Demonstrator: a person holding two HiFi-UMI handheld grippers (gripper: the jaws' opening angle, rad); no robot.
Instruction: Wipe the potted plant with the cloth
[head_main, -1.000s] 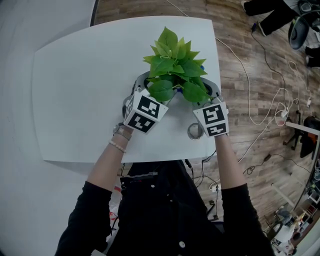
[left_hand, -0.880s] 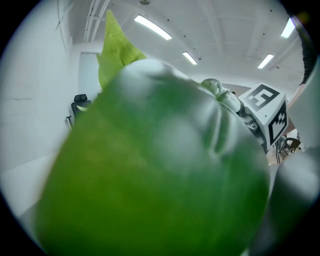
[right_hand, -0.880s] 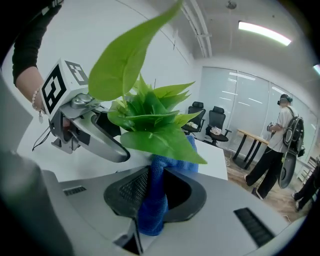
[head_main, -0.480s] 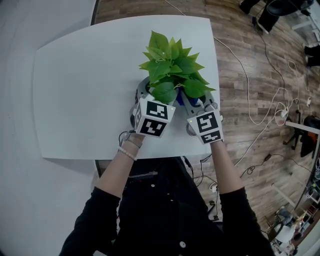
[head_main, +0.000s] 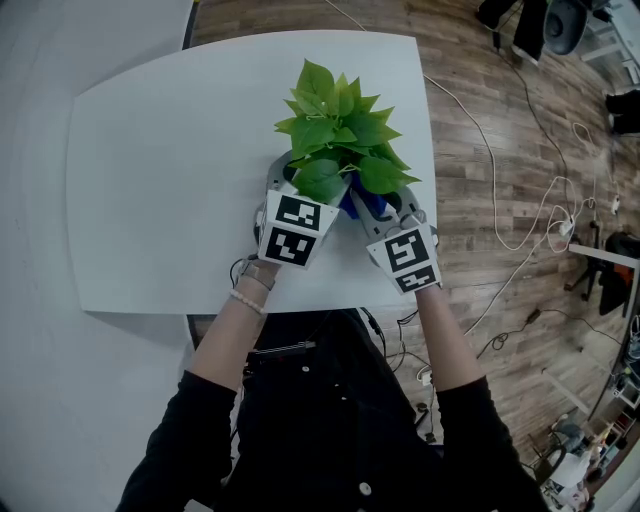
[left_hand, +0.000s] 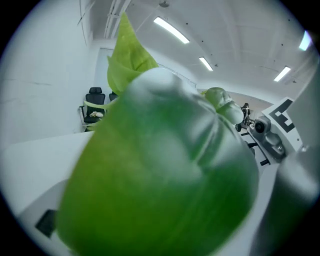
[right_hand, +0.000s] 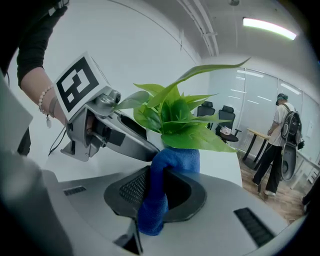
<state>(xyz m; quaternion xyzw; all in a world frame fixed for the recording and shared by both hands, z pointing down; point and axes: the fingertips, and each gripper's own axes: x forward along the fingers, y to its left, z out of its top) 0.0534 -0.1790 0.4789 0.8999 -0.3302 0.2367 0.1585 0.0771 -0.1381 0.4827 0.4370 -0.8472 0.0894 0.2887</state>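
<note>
The potted plant (head_main: 340, 135) stands near the right side of the white table (head_main: 160, 180); its leaves hide the pot from above. My right gripper (head_main: 368, 208) is shut on a blue cloth (right_hand: 162, 170), and the cloth's top presses up under a low leaf (right_hand: 200, 140). My left gripper (head_main: 303, 192) reaches in from the front left, with its jaws tucked under the foliage. One big leaf (left_hand: 160, 175) fills the left gripper view and hides those jaws. The right gripper view shows the left gripper (right_hand: 100, 125) side on, pointing at the plant's base.
The table's right edge (head_main: 432, 170) runs close beside the plant, with wooden floor and loose cables (head_main: 500, 180) beyond it. A person (right_hand: 277, 145) stands by desks and office chairs (right_hand: 220, 117) in the background.
Both grippers have closed in on the plant from the front. The right one has carried the blue cloth left and up under the leaves, and the left one has pushed in beneath a leaf.
</note>
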